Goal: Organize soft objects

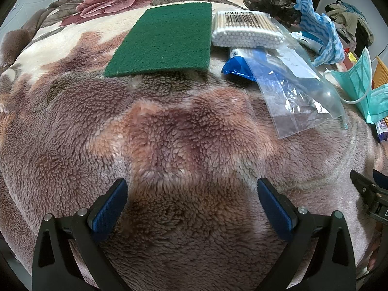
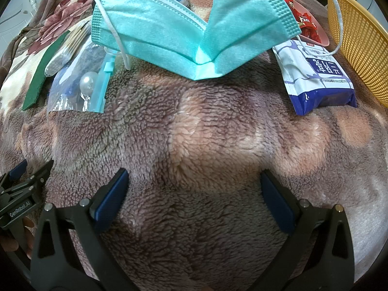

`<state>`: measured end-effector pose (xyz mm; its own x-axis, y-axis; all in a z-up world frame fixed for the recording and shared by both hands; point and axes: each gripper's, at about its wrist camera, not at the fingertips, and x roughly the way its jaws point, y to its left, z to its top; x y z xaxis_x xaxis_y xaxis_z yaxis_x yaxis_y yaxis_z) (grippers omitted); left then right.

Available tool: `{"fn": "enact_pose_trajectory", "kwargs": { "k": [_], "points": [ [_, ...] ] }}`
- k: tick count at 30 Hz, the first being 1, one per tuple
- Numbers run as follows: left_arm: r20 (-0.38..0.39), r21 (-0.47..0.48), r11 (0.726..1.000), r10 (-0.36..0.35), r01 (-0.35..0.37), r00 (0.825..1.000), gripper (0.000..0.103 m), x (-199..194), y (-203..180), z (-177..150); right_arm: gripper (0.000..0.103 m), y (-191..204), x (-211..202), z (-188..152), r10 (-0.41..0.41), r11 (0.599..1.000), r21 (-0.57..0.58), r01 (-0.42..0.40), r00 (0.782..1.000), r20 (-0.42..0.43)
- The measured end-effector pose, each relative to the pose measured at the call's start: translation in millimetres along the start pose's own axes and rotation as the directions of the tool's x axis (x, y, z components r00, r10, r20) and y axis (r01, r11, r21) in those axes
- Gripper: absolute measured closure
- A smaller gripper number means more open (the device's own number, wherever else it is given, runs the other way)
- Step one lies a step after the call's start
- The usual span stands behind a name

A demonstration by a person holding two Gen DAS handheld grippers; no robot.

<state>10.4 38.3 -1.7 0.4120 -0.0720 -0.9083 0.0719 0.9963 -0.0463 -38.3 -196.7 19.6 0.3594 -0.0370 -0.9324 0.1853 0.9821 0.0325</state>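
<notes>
Soft items on a floral fleece blanket [image 1: 169, 131]. The left gripper [image 1: 191, 208] and right gripper [image 2: 194, 198] each hover low over bare fleece, jaws spread apart and holding nothing. Landmark: the folded teal face mask [image 2: 169, 31]. Left of the mask lie a clear zip bag [image 1: 298, 92], a pack of cotton swabs [image 1: 245, 31] and a green scouring pad [image 1: 162, 41]; behind it, a blue-and-white cloth [image 1: 325, 34]; right of it, a wet-wipe packet [image 2: 317, 72] and an orange basket [image 2: 359, 41].
</notes>
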Motion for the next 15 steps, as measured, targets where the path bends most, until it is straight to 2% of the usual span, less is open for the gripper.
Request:
{"fn": "enact_pose_trajectory", "kwargs": {
  "k": [15],
  "points": [
    [-0.009, -0.002, 1.0, -0.001, 0.001, 1.0, 0.0, -0.9, 1.2, 1.3, 0.0, 1.2, -0.8, 7.3, 0.001, 1.0, -0.009, -0.001, 1.0, -0.025]
  ]
}}
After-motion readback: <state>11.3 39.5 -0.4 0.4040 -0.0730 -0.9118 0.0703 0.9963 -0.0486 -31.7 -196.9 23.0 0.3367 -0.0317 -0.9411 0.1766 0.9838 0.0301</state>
